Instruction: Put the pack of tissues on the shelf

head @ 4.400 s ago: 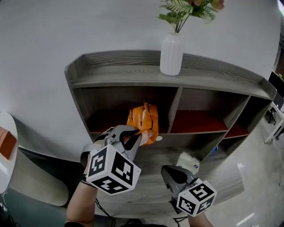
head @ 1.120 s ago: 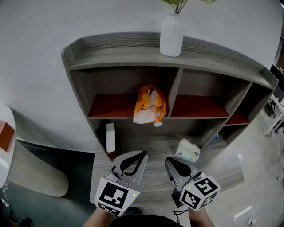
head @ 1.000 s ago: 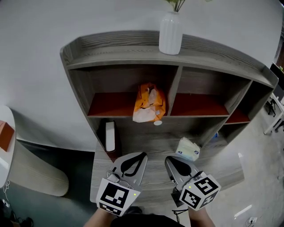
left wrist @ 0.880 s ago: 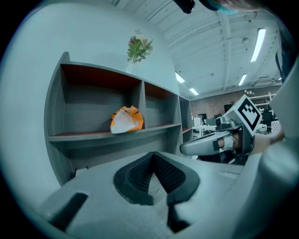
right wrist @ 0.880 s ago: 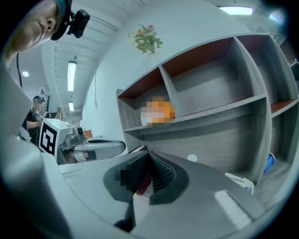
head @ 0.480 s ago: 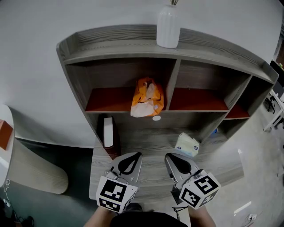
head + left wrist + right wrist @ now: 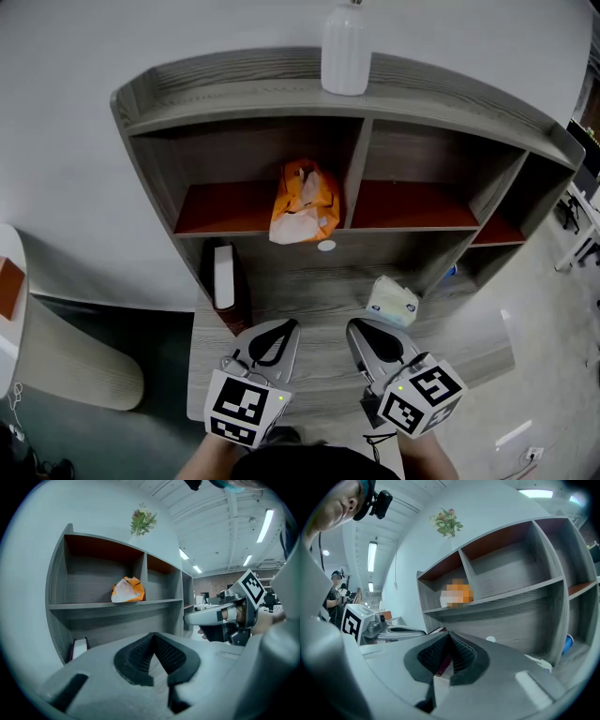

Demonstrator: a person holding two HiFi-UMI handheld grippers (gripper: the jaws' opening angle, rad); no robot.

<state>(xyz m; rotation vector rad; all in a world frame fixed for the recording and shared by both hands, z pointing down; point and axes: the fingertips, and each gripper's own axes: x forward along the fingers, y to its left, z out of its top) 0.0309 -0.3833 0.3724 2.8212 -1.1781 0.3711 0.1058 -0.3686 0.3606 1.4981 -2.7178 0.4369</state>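
Note:
The orange and white pack of tissues point(image 7: 303, 203) lies on the middle board of the grey shelf unit point(image 7: 253, 95), in the left compartment, close to the upright divider. It also shows in the left gripper view as the orange pack point(image 7: 127, 589). My left gripper point(image 7: 282, 325) hangs low in front of the shelf unit, well back from the pack, shut with nothing between its pads. My right gripper point(image 7: 355, 326) hangs beside it at about the same height, also shut and empty. Each gripper shows in the other's view: the right gripper point(image 7: 213, 616), the left gripper point(image 7: 393, 631).
A white vase point(image 7: 346, 52) with greenery stands on the top board. A white book point(image 7: 223, 278) stands upright at the left of the lower board. A white and green pack point(image 7: 392, 302) lies at its right. A blue thing point(image 7: 567, 644) sits in the far right corner.
The left gripper has let go of the orange pack, which now rests on the shelf, and has drawn back low in front. Over the last second it sank a little.

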